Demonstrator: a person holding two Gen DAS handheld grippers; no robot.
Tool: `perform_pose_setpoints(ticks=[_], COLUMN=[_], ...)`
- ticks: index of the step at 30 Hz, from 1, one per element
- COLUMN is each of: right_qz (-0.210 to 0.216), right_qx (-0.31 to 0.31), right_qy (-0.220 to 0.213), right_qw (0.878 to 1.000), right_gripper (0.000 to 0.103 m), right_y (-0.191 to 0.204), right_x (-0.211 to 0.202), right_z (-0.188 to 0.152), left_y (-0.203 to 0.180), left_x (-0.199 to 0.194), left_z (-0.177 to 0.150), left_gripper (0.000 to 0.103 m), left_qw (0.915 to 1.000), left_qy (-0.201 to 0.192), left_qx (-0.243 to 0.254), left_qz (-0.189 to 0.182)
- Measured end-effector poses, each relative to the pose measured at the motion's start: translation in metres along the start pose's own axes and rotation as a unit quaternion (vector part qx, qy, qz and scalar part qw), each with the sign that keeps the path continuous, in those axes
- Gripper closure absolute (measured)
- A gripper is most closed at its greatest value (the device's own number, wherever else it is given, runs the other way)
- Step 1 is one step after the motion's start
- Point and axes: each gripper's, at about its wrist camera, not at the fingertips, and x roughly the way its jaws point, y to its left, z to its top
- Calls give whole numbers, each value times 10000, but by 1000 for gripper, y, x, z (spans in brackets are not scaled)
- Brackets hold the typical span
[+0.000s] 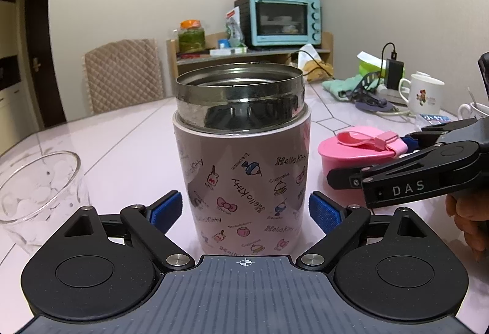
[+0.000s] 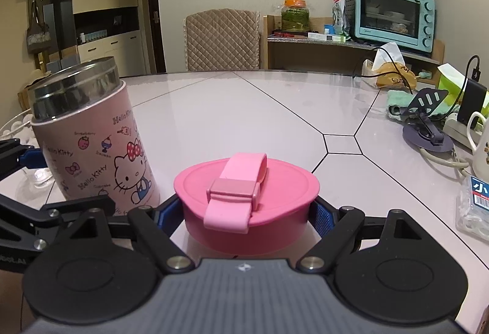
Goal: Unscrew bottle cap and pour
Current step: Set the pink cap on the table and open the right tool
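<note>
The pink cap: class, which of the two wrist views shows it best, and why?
The right wrist view. There the pink cap fills the centre, its top and strap in full sight, between the right gripper pads. In the left wrist view the cap sits small at the right, partly hidden by that gripper's fingers, beside the open flask.

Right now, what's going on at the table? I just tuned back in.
The cap is already off. The right gripper is shut on the pink cap, holding it low over the table beside the Hello Kitty bottle. The bottle stands upright with its steel mouth open, between the left gripper's fingers, whose blue pads stand clear of its sides. An empty glass waits to the bottle's left. Nothing has been poured yet.
</note>
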Motion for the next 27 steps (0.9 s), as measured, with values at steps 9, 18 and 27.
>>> perform_pose_setpoints(ticks=[9,18,27], right_qz=[-17,-69,-84], right_qx=[-1,-50,-47], right_qy=[99,170,285], right_qw=[9999,9998,9995], right_gripper=[18,18,18], right_y=[-1,1,1], right_x=[4,6,5], right_z=[0,1,-2], left_y=[9,6,6], left_x=[-8,-9,-13], left_z=[-6,-5,-6], left_gripper=[9,9,9], left_qw=[10000,10000,10000], left_qy=[23,36,28], left_qx=[-11,-47,-70], left_qz=[-20,-13,-27])
